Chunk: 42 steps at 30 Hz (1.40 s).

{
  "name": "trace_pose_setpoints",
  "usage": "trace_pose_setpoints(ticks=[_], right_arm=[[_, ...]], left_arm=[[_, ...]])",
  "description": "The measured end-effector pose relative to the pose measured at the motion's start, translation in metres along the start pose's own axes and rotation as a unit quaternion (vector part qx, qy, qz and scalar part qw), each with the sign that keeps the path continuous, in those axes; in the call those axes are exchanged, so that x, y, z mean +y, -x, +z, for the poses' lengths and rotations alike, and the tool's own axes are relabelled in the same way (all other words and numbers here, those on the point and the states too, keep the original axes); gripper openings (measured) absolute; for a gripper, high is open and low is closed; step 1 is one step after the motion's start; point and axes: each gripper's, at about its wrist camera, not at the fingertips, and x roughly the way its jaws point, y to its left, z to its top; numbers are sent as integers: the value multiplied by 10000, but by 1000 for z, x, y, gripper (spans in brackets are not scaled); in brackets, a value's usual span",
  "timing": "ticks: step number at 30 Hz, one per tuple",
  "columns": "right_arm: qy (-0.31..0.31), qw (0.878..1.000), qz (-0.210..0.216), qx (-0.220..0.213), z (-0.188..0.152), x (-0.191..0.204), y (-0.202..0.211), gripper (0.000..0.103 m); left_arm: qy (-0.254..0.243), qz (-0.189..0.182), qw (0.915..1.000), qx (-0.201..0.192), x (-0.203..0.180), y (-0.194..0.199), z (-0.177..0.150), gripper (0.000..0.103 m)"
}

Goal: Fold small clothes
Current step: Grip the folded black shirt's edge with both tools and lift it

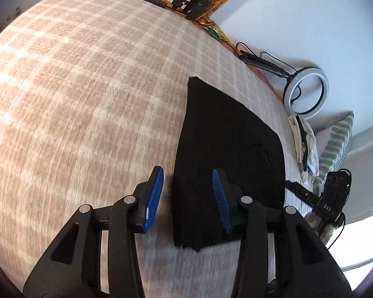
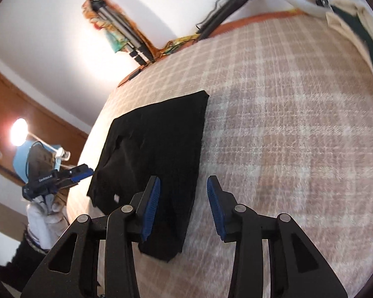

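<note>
A small black garment [image 1: 223, 159] lies folded flat on a pink and cream checked blanket [image 1: 87, 99]. My left gripper [image 1: 187, 188] is open above the garment's near left edge, holding nothing. In the right wrist view the same black garment [image 2: 159, 154] lies flat, and my right gripper [image 2: 182, 198] is open above its near right edge, holding nothing. The left gripper [image 2: 83, 171] also shows at the far left of the right wrist view, held in a white-gloved hand.
A white ring light [image 1: 307, 90] on a black stand lies past the blanket's far edge. Cream and dark green cloth [image 1: 303, 146] lies bunched at the blanket's right side, beside a striped pillow [image 1: 335, 144]. A tripod [image 2: 126, 37] leans on the wall.
</note>
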Motion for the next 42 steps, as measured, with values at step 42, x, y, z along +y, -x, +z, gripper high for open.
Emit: trace_pose_setpoints(ticks=[42], right_arm=[[564, 9966, -13, -605, 54, 63, -14, 7]], left_arm=[[-1071, 143, 9916, -715, -77, -4, 26, 6]])
